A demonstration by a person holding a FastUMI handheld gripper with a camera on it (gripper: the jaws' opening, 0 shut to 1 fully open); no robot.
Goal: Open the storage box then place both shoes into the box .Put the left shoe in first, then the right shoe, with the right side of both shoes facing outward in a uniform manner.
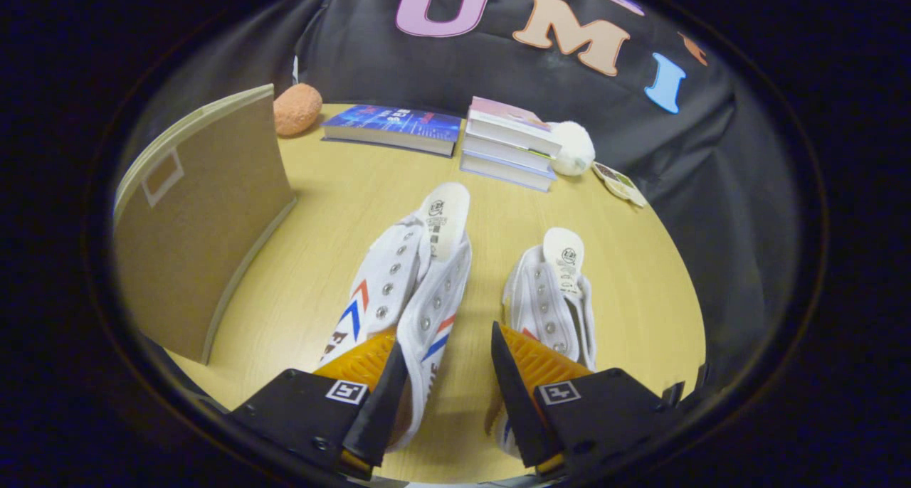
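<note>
**Fingers spread above two white shoes, box at ten o'clock**

While the storage box [196, 218] stands at about ten o'clock from the fingers, well apart from them, its brown lid or wall rises upright from the wooden table [341, 203]. Moving rightward, the nearer shoe [402, 282], white with red and blue chevrons, lies just ahead of the left finger at about eleven o'clock, its toe end running under that finger and partly into the gap. The gripper [445, 395] has its jaws wide apart, gripping nothing; bare table shows between the two fingers. Whether either finger touches a shoe cannot be told. The second shoe [551, 303], also white, lies at about one o'clock, its near end hidden behind the right finger.

Beyond the shoes, from left to right along the far edge of the table, sit an orange sponge-like lump [297, 109], a blue book [391, 127] lying flat, a stack of books [509, 143], a white fluffy ball [573, 149] touching that stack, and a small packet [619, 183].
</note>
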